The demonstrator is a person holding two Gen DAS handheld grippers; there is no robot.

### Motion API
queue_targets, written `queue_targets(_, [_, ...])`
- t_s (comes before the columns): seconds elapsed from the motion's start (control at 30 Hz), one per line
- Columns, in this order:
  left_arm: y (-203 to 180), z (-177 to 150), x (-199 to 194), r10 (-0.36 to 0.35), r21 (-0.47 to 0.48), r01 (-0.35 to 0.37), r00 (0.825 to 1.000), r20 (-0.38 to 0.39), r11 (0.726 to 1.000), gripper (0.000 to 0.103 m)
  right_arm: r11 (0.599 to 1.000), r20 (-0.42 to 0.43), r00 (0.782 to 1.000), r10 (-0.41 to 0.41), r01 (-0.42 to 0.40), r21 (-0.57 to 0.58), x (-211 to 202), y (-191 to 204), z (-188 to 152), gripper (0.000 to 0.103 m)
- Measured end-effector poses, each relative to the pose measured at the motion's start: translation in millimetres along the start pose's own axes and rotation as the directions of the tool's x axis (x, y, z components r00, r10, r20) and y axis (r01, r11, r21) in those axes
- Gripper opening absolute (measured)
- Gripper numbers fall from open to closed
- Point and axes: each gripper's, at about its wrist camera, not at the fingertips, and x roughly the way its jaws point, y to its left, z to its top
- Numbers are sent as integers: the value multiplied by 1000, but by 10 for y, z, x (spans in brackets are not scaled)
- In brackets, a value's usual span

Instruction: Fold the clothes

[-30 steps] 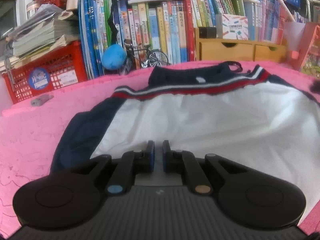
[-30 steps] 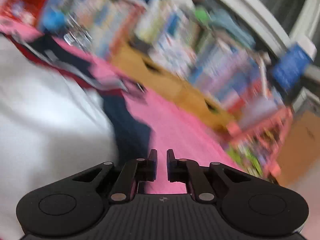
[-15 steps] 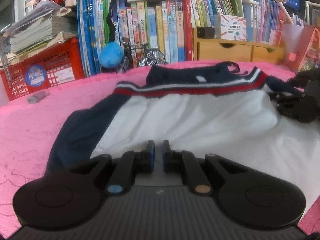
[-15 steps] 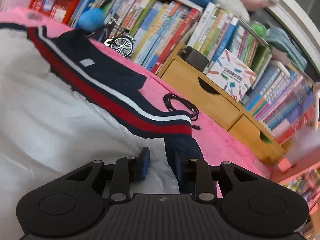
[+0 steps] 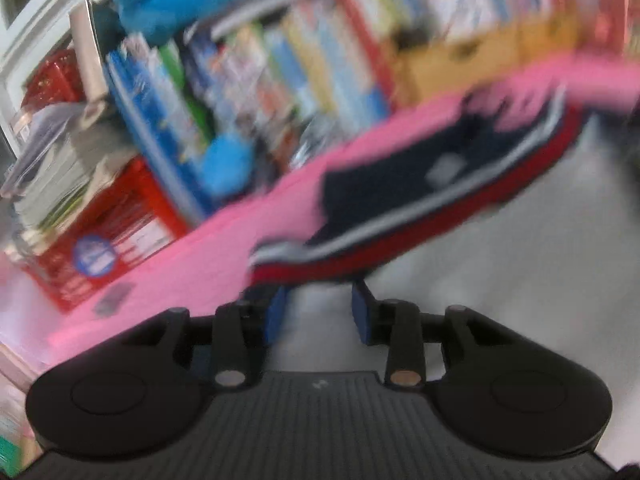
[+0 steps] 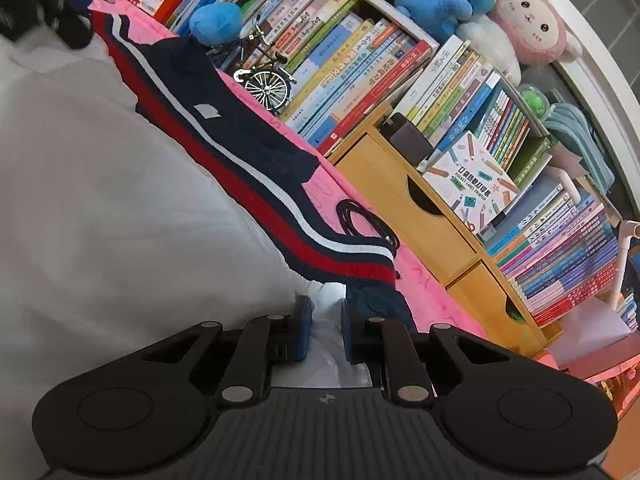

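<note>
The white shirt [image 6: 120, 208] with its navy and red striped collar [image 6: 256, 184] lies spread on the pink cloth [image 6: 436, 300] in front of the bookshelf [image 6: 360, 68]. Your right gripper [image 6: 323, 328] sits at the shirt's shoulder, its fingers narrow and closing with white fabric between them. Your left gripper [image 5: 318, 312] hovers by the collar's other end, its fingers opening, gripping nothing; that view is blurred.
</note>
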Motion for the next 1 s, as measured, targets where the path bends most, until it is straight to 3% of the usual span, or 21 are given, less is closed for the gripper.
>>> queue_targets(0.1, [141, -201, 85, 3, 31, -4, 999, 39, 1000, 39, 1000, 15, 1000, 24, -24, -1, -15, -7, 3, 19])
queue_targets(0.3, [84, -198, 75, 35, 65, -37, 998, 43, 997, 38, 1000, 11, 1000, 13, -12, -8, -24, -15, 15, 21])
queue_targets(0.4, [96, -192, 82, 29, 60, -32, 999, 40, 998, 38, 993, 41, 998, 56, -60, 101, -83, -203, -9, 39])
queue_targets(0.43, [101, -193, 81, 29, 60, -31, 999, 40, 998, 38, 975, 48, 994, 101, -108, 193, -91, -362, -41, 42])
queue_targets(0.5, [97, -191, 78, 30, 60, -33, 999, 40, 998, 38, 901, 26, 985, 168, -165, 402, -11, -718, -153, 42])
queue_targets(0.53, [91, -189, 80, 33, 64, -36, 999, 41, 997, 38, 853, 3, 981, 193, -169, 494, 66, -896, -231, 42])
queue_targets(0.57, [84, -186, 82, 36, 68, -38, 999, 41, 997, 38, 820, -10, 979, 204, -165, 548, 109, -1013, -280, 50])
queue_targets(0.6, [78, -185, 84, 38, 73, -41, 998, 42, 996, 38, 807, -29, 983, 181, -132, 576, 105, -1083, -282, 48])
queue_targets(0.67, [64, -186, 82, 45, 84, -49, 998, 44, 995, 37, 846, -34, 996, 81, -51, 531, -36, -1053, -171, 40])
queue_targets(0.73, [52, -186, 83, 51, 93, -55, 998, 46, 994, 37, 861, 62, 995, 80, -101, 499, -254, -956, -23, 38])
queue_targets(0.8, [48, -185, 84, 52, 96, -56, 998, 47, 994, 37, 844, 161, 973, 163, -222, 489, -422, -848, 162, 38])
queue_targets(0.87, [48, -182, 85, 53, 96, -57, 998, 47, 994, 37, 808, 206, 944, 259, -328, 489, -438, -730, 330, 38])
queue_targets(0.93, [44, -180, 83, 54, 96, -58, 997, 47, 994, 37, 793, 206, 925, 320, -381, 475, -348, -608, 428, 38])
queue_targets(1.0, [53, -176, 84, 50, 90, -54, 998, 46, 994, 37, 806, 157, 925, 346, -379, 455, -184, -533, 434, 38])
